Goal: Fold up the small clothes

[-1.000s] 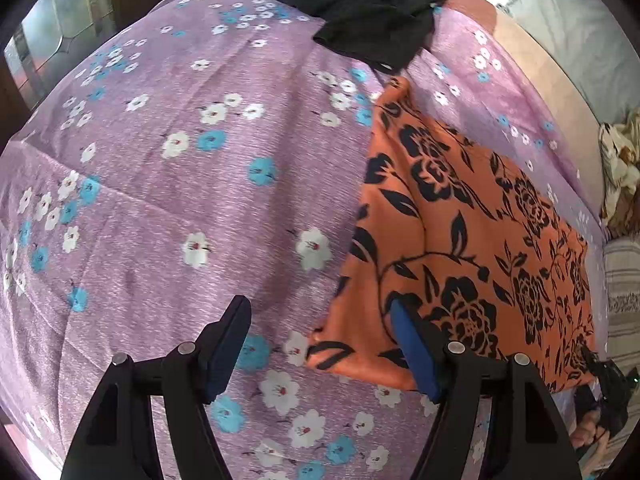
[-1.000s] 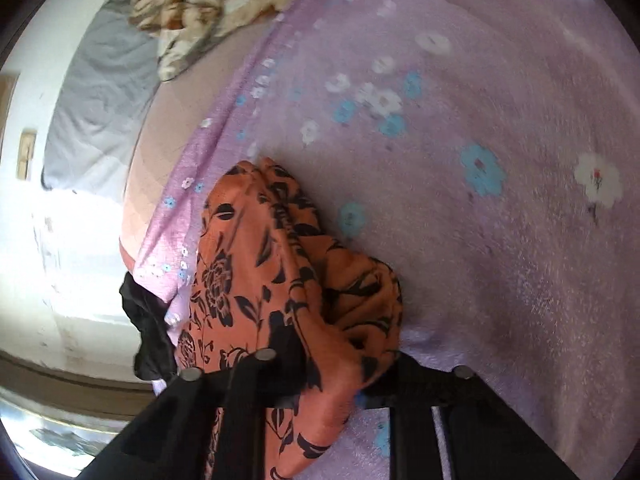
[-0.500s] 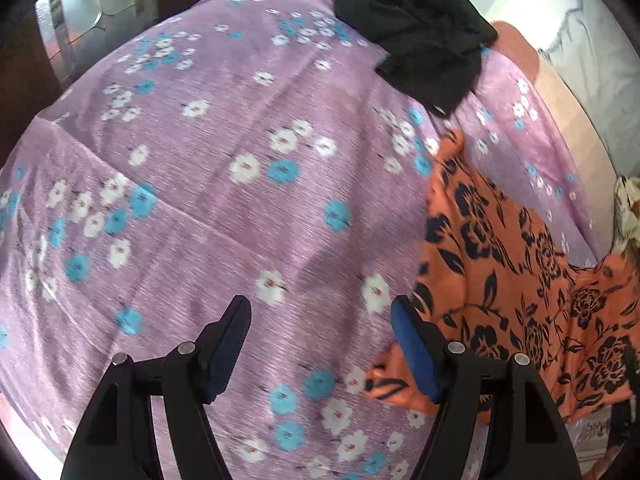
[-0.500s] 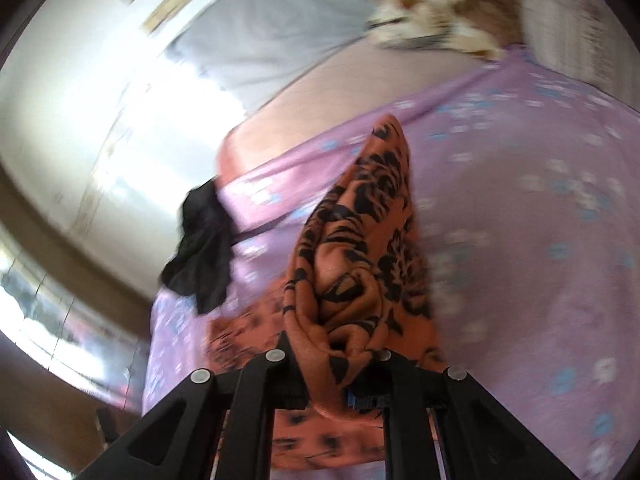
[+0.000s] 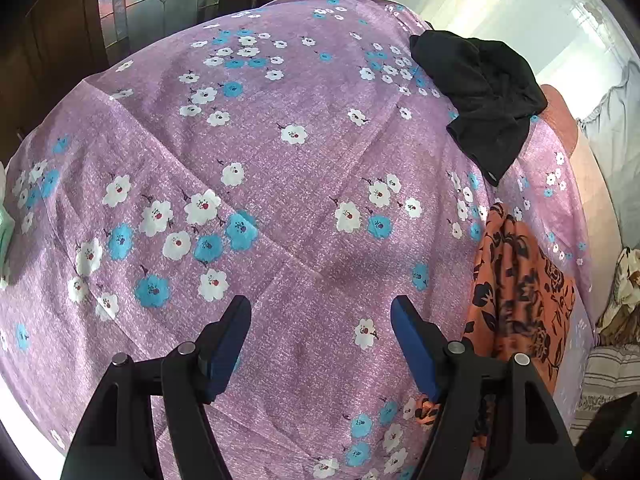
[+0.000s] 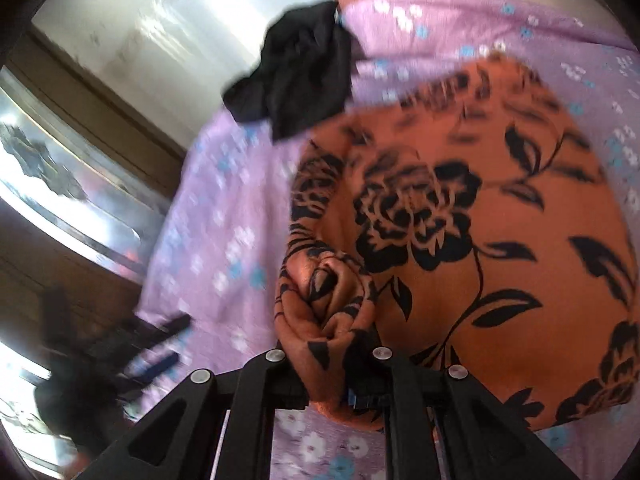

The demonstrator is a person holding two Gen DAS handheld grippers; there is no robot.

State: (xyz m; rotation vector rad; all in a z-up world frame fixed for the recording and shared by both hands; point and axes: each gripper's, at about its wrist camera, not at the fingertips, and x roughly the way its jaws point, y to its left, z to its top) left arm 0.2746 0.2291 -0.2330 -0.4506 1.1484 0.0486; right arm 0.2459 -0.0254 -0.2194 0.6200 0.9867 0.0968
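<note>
Orange flowered cloth (image 6: 460,216) lies on the purple bedsheet (image 5: 280,160), just short of the black garment (image 5: 484,100); the right gripper (image 6: 328,364) pinches a bunched corner to carry a fold, while the left gripper (image 5: 320,344) hangs wide beside it, empty.

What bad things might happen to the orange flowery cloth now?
1. The right hand-held gripper pinches only a bunched edge of the orange floral cloth, so it may slip out or fold crooked.
2. The left hand-held gripper is open over the purple floral bedsheet, holding nothing, so that side of the cloth could drag and wrinkle.
3. The black garment lies close by and might get caught in the fold.
</note>
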